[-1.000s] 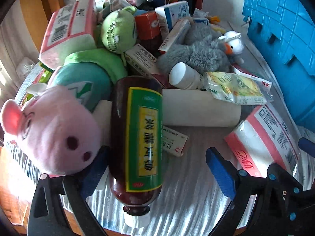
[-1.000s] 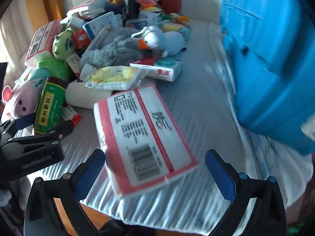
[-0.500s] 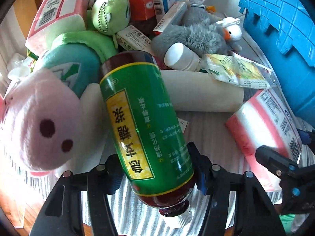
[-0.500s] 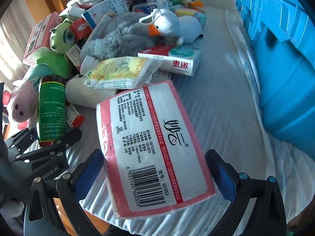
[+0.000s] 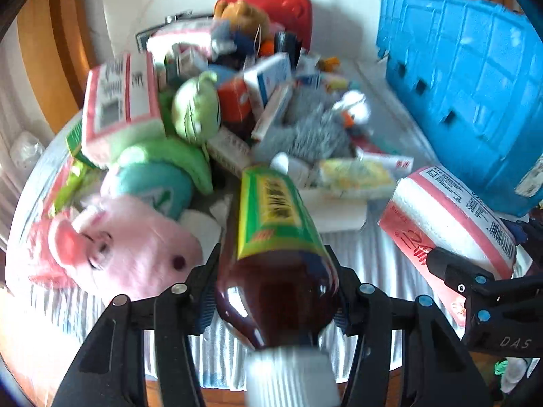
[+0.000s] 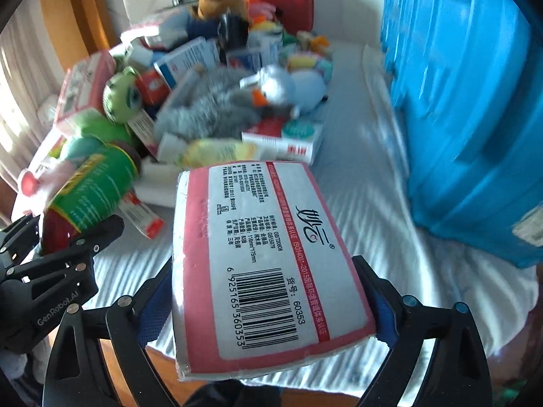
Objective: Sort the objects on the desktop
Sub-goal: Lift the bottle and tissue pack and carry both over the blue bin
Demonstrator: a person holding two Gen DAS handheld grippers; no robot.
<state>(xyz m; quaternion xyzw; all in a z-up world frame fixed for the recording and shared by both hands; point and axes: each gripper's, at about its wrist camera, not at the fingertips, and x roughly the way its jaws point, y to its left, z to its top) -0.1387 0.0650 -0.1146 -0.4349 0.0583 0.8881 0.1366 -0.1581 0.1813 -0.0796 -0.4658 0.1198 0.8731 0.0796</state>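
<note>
A brown bottle [image 5: 275,237] with a green and yellow label and a white cap sits between the fingers of my left gripper [image 5: 273,271]. Its jaws are closing, the pads press on the bottle's sides, and the bottle is off the cloth, cap toward the camera. In the right wrist view the same bottle [image 6: 91,190] tilts at the left. My right gripper [image 6: 264,271] has its jaws closing on a pink and white tissue pack [image 6: 258,230], with both pads against its sides. That pack [image 5: 451,217] also shows at the right of the left wrist view.
A heap of plush toys and medicine boxes fills the far left of the striped tablecloth [image 6: 356,186], with a pink pig plush [image 5: 129,244] nearest. A tall blue crate [image 5: 475,84] stands along the right. A red case [image 5: 281,3] sits at the back.
The left gripper closed on the bottle that lay on the cloth and lifted it. The right gripper's jaws came in onto the tissue pack and raised it. Both views pulled back from the pile.
</note>
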